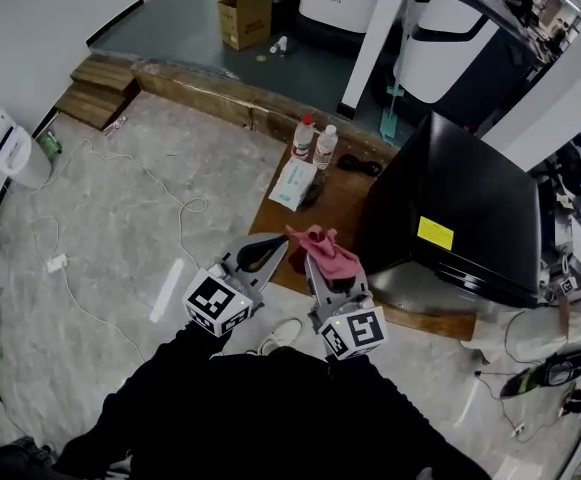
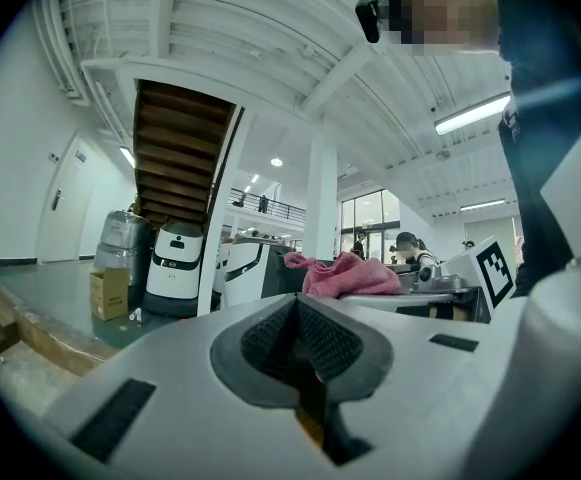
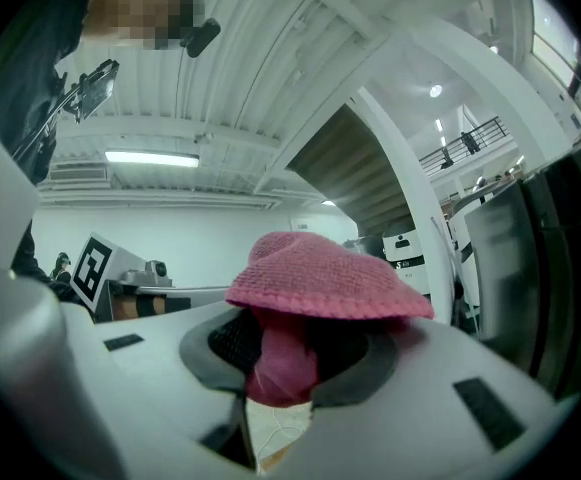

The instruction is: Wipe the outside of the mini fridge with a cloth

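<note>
The right gripper (image 1: pixel 322 274) sits in the lower middle of the head view, its jaws pinching a pink cloth (image 1: pixel 322 251); in the right gripper view the cloth (image 3: pixel 320 280) bunches between the pads and flops over them like a cap. The left gripper (image 1: pixel 261 254) is just to its left, its jaws pressed together with nothing between them, as the left gripper view (image 2: pixel 305 346) shows. The black mini fridge (image 1: pixel 460 208) stands at the right of the frame on a low wooden platform (image 1: pixel 332 206), a yellow label (image 1: pixel 435 233) on its top; the cloth is near its left side, not touching it. Two bottles (image 1: pixel 315 144) and a white packet (image 1: pixel 292 184) lie at the platform's upper end; a cardboard box (image 1: pixel 245 16) stands at the top of the frame.
</note>
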Motion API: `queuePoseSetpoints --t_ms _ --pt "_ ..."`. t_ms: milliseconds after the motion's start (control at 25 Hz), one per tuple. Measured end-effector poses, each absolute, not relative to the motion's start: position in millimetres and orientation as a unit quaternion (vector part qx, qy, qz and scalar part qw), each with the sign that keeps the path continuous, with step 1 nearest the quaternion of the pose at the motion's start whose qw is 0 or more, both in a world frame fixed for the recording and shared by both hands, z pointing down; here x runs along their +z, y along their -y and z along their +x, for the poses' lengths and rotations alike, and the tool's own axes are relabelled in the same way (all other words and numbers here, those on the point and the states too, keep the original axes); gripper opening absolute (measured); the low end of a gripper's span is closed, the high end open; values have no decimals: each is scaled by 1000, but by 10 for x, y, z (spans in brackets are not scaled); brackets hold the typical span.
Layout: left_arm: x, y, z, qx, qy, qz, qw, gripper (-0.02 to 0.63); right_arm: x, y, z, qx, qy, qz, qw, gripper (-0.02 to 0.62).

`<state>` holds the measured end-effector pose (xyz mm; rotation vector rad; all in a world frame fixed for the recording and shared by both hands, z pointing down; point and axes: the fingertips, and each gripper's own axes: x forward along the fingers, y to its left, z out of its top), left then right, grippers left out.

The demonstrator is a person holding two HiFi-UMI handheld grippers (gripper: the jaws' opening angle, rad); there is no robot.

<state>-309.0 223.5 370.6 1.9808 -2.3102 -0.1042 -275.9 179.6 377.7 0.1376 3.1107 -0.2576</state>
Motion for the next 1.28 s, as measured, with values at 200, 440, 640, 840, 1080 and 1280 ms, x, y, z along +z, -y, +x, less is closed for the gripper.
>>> queuePoseSetpoints --t_ms 200,440,640,840,1080,1280 --pt "3666 -1898 -3356 -26 753 656 46 5 3787 -1441 -3064 -119 -992 28 15 124" --pt "3559 -1466 -3652 -26 734 678 34 5 3597 -1047 -3308 -165 -985 -8 47 124" --pt "3612 -989 -3943 -20 697 716 20 5 3676 -666 -3518 -203 -974 -63 80 124" --pt "3623 -458 -4273 -21 646 763 19 5 3738 -129 -3830 -271 -945 -146 108 124" --pt "3660 97 -4559 -16 573 819 19 5 3804 501 -4105 -340 -890 -255 164 124" --pt "3720 510 -4731 -17 530 847 16 5 3917 975 -4219 -381 -841 -318 216 124"
